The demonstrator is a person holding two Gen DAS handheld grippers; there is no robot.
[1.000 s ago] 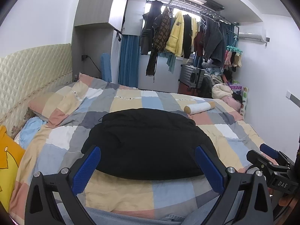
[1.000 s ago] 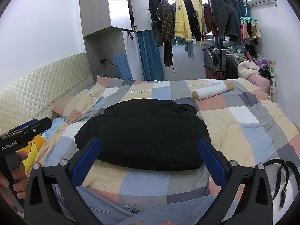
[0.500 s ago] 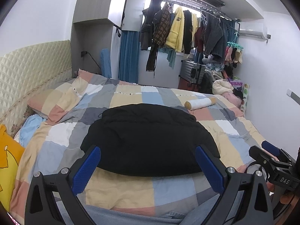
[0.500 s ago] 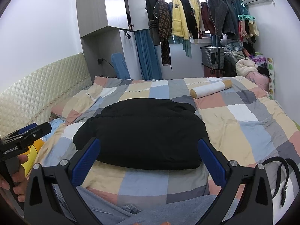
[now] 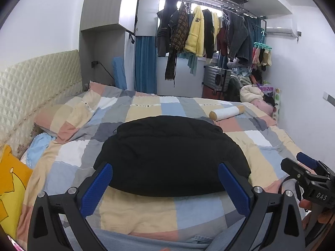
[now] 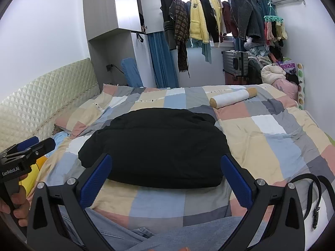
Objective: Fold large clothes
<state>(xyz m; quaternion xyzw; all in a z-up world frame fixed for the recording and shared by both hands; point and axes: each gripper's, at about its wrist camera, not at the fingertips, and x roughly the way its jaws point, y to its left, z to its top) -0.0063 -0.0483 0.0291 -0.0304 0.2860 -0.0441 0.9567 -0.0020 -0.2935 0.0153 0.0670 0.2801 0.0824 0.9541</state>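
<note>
A black padded jacket (image 5: 171, 154) lies folded into a compact bundle on the checked bedspread (image 5: 144, 209); it also shows in the right wrist view (image 6: 155, 148). My left gripper (image 5: 165, 188) is open and empty, held back from the jacket's near edge. My right gripper (image 6: 167, 179) is open and empty, also short of the near edge. Each gripper shows at the edge of the other's view: the right one at the right (image 5: 307, 171), the left one at the left (image 6: 27, 148).
A white bolster (image 6: 232, 97) lies beyond the jacket at the right. A black belt (image 6: 312, 190) lies at the bed's right edge. Pillows (image 5: 62, 117) and a yellow cushion (image 5: 10, 186) sit at the left by the headboard. Clothes hang on a rack (image 5: 209, 33) at the window.
Both grippers have tilted slightly, so the jacket sits a little higher in each view. The jacket has not moved. Both grippers stay open.
</note>
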